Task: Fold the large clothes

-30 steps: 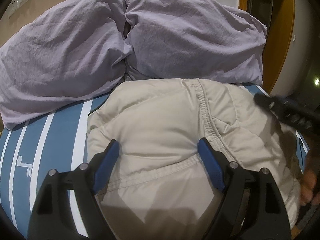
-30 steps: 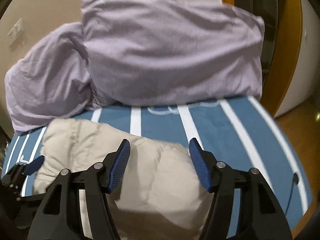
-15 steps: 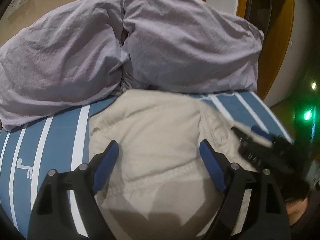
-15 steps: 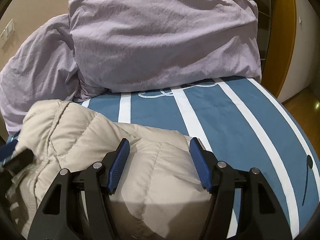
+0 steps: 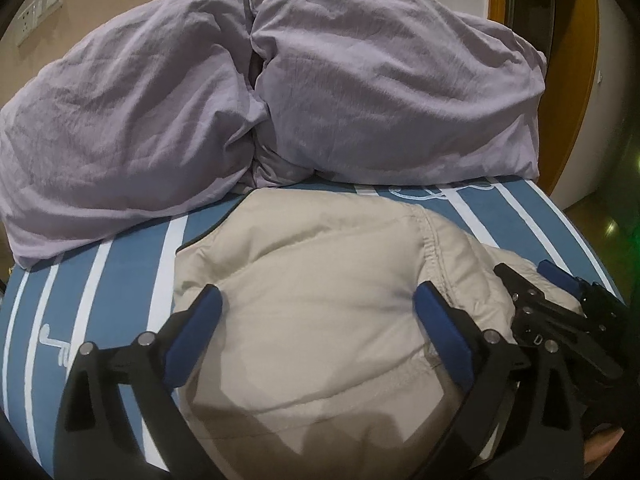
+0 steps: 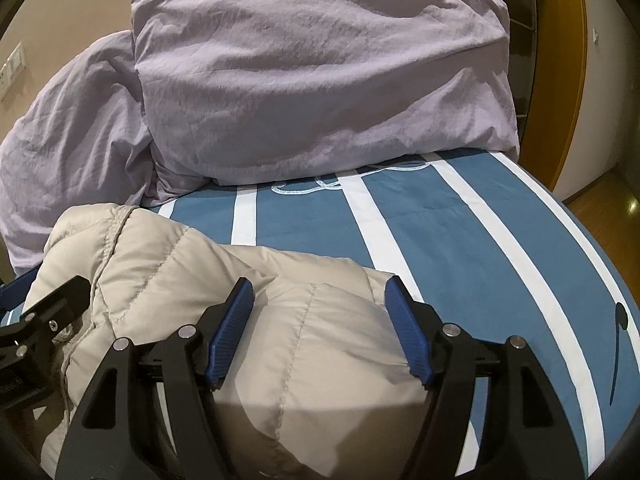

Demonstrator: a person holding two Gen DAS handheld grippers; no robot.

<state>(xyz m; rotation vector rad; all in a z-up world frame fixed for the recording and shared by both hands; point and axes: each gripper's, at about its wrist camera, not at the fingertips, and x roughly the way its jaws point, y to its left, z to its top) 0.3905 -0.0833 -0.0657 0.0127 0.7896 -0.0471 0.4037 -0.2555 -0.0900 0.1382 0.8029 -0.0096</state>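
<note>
A beige quilted jacket [image 5: 320, 264] lies bunched and folded on the blue, white-striped bed cover [image 5: 100, 280]. My left gripper [image 5: 320, 308] hangs over its left half. The jaws are spreading wide, with fabric bulging between them and the pads off it. My right gripper [image 6: 318, 306] stands over the jacket's [image 6: 248, 280] right end. Its jaws are opening too, astride a puffed fold without pinching it. Each gripper shows in the other's view: the right gripper [image 5: 552, 304] at the jacket's right edge, the left gripper [image 6: 44, 320] at its left.
Two lilac pillows [image 5: 380, 92] [image 5: 120, 120] are piled against the wall behind the jacket. Striped bed cover [image 6: 460, 240] stretches right of the jacket to the bed's edge. Beyond it are a wooden door frame [image 6: 568, 60] and wooden floor [image 6: 600, 196]. Wall sockets [image 5: 40, 4] sit upper left.
The jacket's right side has come down onto the bed. My right gripper sank with it and now rests low at its right edge. Both pairs of jaws stand wider, the left clearly so.
</note>
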